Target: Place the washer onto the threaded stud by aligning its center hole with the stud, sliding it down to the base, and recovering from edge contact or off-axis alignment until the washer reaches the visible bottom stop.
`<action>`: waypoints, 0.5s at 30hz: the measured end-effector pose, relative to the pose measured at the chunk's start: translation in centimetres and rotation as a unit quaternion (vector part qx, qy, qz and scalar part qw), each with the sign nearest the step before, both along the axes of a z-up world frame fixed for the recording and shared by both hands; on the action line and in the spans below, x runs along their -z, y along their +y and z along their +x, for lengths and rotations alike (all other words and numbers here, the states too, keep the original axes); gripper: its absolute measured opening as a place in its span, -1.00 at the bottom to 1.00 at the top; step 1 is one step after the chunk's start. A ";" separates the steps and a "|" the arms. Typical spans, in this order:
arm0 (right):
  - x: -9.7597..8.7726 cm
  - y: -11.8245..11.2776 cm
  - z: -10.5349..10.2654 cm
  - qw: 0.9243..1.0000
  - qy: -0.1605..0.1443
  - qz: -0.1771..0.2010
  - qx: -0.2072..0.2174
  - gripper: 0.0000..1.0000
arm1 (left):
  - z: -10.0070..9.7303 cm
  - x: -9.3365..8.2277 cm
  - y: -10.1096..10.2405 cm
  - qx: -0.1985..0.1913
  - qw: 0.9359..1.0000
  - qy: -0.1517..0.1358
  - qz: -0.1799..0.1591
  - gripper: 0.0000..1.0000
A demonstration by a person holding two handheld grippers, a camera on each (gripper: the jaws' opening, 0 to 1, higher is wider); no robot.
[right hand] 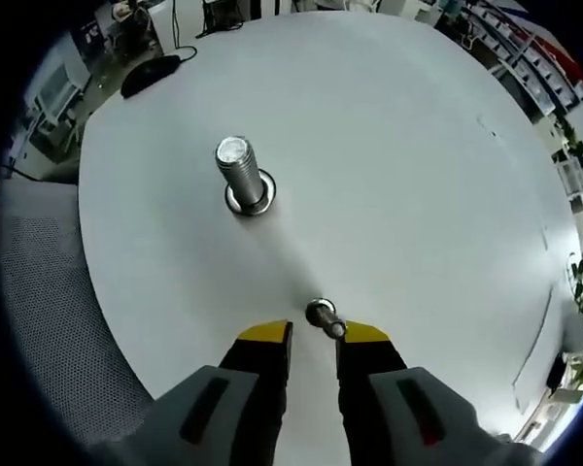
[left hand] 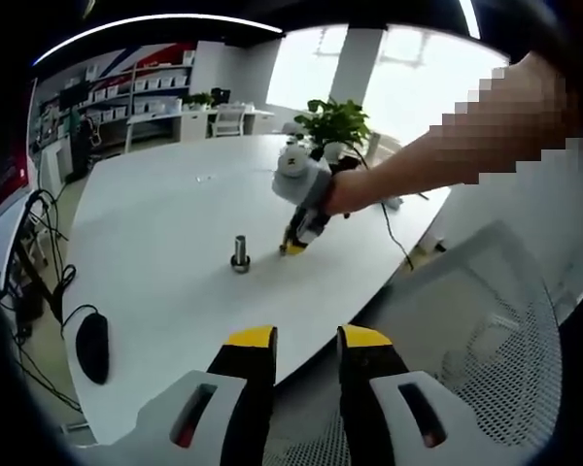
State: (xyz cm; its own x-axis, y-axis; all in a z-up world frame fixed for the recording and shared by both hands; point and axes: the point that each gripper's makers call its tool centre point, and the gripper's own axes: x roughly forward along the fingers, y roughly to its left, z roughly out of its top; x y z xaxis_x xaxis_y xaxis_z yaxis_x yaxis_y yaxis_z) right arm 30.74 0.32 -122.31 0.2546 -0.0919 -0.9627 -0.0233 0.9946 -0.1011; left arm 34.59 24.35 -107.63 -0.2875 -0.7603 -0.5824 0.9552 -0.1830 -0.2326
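A threaded steel stud (right hand: 235, 163) stands upright on its round base (right hand: 253, 201) on the white table (right hand: 398, 146). In the left gripper view the stud (left hand: 239, 252) shows mid-table. A small metal washer (right hand: 321, 314) rests on the table just ahead of my right gripper (right hand: 316, 333), close to the right fingertip (right hand: 366, 333). The jaws stand apart, wider than the washer. A hand holds this right gripper (left hand: 293, 247) tip-down on the table, right of the stud. My left gripper (left hand: 309, 338) hovers open off the table's near edge, holding nothing.
A black mouse (left hand: 92, 347) lies near the table's left edge, with cables (left hand: 39, 252) beyond it. A potted plant (left hand: 335, 121) stands at the far side. A grey mesh chair (left hand: 486, 320) sits to the right. A thin cable (left hand: 394, 228) trails across the table.
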 end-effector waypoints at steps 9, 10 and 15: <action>-1.8 0.5 -3.1 0.999 -0.039 -0.008 0.002 -0.53 | 0.2 0.1 -0.1 -0.007 1.000 0.000 -0.001 -0.51; -2.1 0.2 -3.4 0.999 -0.051 -0.010 0.006 -0.53 | 0.3 0.2 -0.1 -0.009 1.000 -0.002 0.000 -0.51; -4.3 0.8 -4.6 0.994 -0.104 -0.004 0.023 -0.52 | 0.7 -0.9 -0.4 -0.034 0.999 0.012 -0.022 -0.44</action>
